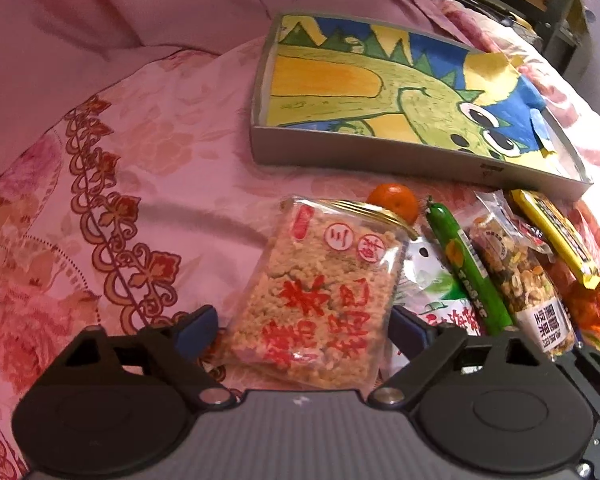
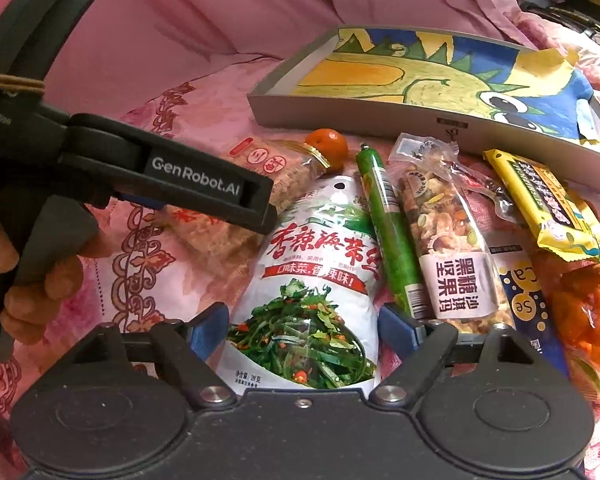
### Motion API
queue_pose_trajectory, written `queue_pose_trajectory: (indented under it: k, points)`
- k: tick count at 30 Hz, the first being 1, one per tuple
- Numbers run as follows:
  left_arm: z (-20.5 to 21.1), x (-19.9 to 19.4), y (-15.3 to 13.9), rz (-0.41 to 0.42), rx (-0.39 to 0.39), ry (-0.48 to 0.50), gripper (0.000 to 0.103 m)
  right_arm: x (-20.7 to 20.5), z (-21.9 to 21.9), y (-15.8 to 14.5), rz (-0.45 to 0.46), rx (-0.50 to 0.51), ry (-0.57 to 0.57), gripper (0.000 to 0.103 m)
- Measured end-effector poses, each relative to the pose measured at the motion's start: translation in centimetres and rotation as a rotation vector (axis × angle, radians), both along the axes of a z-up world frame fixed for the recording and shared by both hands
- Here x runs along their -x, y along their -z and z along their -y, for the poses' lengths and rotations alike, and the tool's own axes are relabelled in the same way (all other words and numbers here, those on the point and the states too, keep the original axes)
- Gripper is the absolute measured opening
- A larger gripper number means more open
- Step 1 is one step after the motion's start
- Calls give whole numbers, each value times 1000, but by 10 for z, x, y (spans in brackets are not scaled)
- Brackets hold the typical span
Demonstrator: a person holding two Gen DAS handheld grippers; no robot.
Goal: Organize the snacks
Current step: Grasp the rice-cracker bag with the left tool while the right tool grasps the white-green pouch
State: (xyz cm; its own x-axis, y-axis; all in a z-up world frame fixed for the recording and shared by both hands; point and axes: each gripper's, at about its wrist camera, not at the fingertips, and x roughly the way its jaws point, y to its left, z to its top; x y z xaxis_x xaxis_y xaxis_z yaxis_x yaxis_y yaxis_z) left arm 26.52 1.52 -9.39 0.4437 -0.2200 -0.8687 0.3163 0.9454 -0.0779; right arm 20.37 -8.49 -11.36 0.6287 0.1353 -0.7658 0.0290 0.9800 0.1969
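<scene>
Left wrist view: the left tool stands open over the bed, its fingers either side of the puffed-rice packet, not yet closed on it.
Packet: lies lengthwise along the tool's line, leftmost in the snack row, below the dinosaur-lined tray at the bed's far side.
Right wrist view: the right tool is open too, straddling the near end of the seaweed pouch.
Pouch: long axis runs straight ahead toward the tray; a green sausage stick lies just beside it.
Nearer hand: judged, each tool is already lined up with its own pack, the left tool reaching over the rice packet.
</scene>
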Motion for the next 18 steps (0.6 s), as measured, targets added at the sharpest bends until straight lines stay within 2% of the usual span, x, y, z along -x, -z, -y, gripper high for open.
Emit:
queue_pose_trajectory:
  k: [2,4,9,13,18]
  points:
    - [3,1,-1,10,-9,14,86,1,-1,0,4,22,4,76]
    - [4,2,-1,16,-16,23,85,0,1,-1,6,13,10,74]
    - [2,0,-4,-16,-14,7,80,2,3,-4,8,0,6,65]
    - [-3,-1,-6,-46,-4,-26,79,7,1,-6,25,-7,3,51]
    - [-8,-1,-8,-74,-4,-63,79,13,-2,-8,43,1,-16,47]
